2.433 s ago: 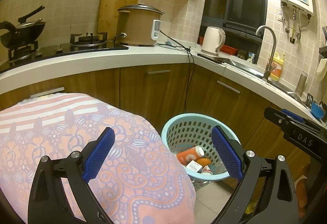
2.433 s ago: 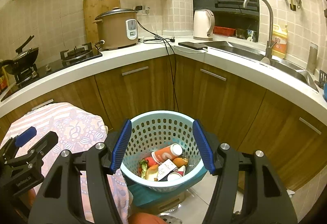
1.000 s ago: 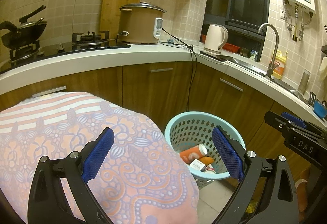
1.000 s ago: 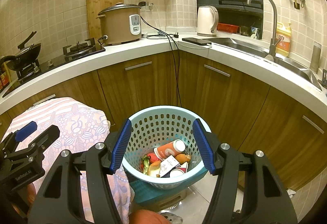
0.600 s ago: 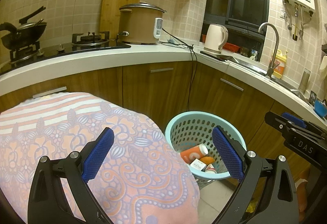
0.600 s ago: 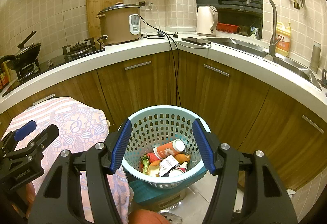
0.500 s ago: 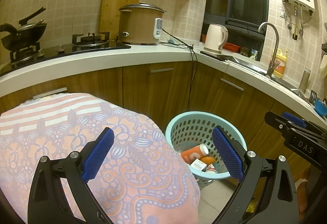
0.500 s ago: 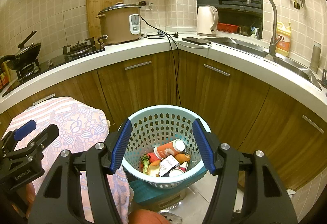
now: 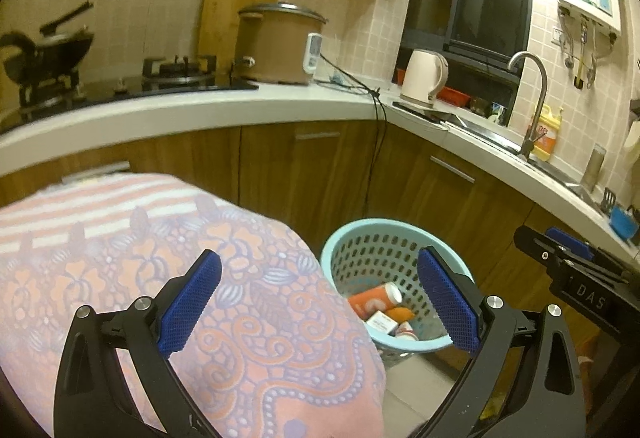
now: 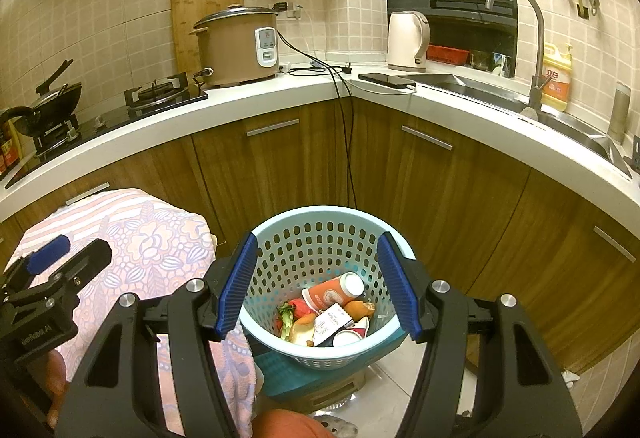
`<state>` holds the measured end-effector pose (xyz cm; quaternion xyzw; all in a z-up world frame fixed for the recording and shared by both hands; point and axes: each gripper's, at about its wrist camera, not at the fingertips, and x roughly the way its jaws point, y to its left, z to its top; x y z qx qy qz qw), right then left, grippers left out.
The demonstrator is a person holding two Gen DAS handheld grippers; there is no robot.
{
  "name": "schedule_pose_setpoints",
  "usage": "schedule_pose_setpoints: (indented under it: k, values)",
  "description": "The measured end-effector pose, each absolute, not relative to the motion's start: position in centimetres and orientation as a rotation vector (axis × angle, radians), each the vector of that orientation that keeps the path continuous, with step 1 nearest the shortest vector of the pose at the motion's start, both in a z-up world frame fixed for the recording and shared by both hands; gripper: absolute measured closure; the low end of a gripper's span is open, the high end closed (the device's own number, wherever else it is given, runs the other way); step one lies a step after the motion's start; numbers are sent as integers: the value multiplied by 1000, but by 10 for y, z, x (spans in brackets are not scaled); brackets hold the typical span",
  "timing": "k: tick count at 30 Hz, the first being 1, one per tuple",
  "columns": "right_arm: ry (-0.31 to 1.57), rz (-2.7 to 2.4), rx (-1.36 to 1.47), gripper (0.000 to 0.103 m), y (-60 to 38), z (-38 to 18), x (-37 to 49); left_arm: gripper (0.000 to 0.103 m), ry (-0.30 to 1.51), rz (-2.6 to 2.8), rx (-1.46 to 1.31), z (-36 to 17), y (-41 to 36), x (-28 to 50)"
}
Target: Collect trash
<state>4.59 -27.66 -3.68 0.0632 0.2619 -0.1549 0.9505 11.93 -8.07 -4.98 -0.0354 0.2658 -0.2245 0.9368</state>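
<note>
Below your right gripper (image 10: pixel 318 284), jaws apart and empty, the trash basket (image 10: pixel 280 222) sits just beside the cloth (image 9: pixel 260 318); your left gripper (image 9: pixel 320 302) gapes empty, "DAS" readable alongside.

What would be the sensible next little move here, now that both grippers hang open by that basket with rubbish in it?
Probably draw both back and look elsewhere for litter. The right gripper and left gripper are open and empty, the pale blue perforated plastic basket already holds an orange paper cup and food scraps, and the pink patterned cloth beside it shows no rubbish.
</note>
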Motion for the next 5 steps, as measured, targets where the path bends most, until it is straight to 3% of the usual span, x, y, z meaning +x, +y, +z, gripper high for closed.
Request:
schedule_pose_setpoints:
  k: [5]
  values:
    - [534, -309, 125, 45, -277, -37, 49, 8, 557, -460, -95, -52, -77, 122]
